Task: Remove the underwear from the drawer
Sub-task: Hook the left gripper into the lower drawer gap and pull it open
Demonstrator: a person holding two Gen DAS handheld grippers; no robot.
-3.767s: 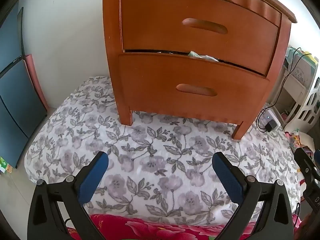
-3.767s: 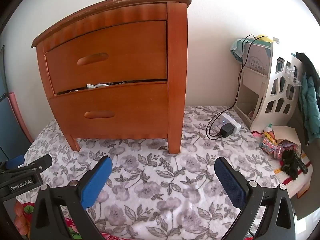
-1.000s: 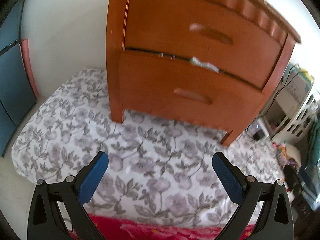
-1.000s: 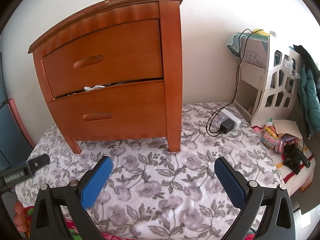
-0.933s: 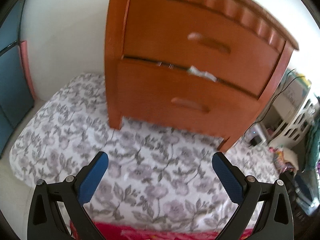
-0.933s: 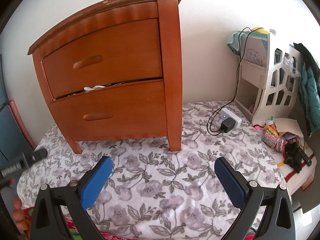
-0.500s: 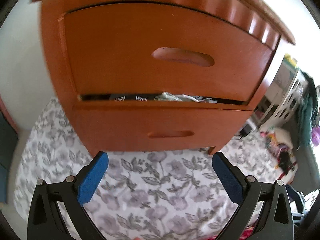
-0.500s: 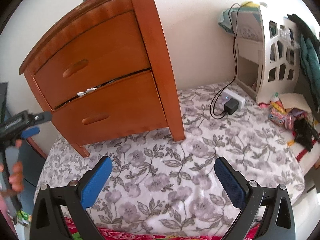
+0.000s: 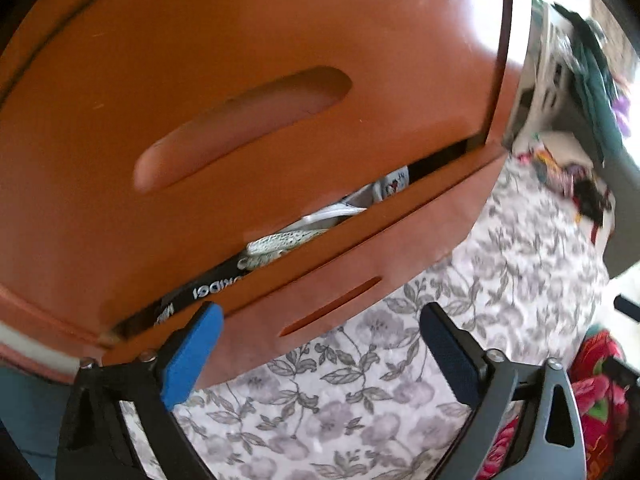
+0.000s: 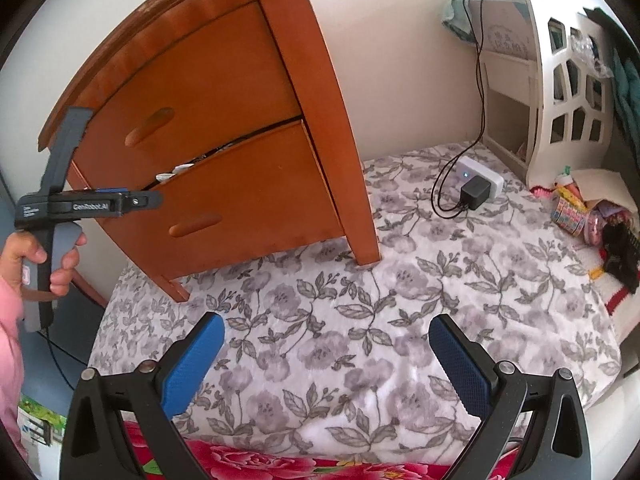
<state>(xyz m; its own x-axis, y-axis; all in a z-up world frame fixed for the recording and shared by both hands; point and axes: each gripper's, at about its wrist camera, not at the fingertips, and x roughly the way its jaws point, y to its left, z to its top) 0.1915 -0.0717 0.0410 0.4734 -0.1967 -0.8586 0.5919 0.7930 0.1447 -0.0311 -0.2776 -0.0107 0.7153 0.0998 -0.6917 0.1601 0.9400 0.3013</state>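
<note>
On the floral blanket (image 10: pixel 360 320), drawer (image 9: pixel 360 256) ajar; seemingly white underwear (image 9: pixel 280 240) peeks; both hand-held grippers (image 9: pixel 320 344) (image 10: pixel 326 354) spread.

Most of the underwear (image 9: pixel 288 238) is hidden inside the lower drawer (image 9: pixel 320 276); only white folds and a black waistband (image 9: pixel 200 292) with partly readable lettering show through the narrow gap under the upper drawer (image 9: pixel 240 120). In the left wrist view the nightstand's top and left side are cut off by the frame, and the clutter (image 9: pixel 576 184) at far right is blurred beyond telling. In the right wrist view the left gripper's (image 10: pixel 148 200) jaws are seen side-on, so their gap cannot be judged. The person's hand (image 10: pixel 44 258) and pink sleeve (image 10: pixel 10 340) are cut by the left edge.
</note>
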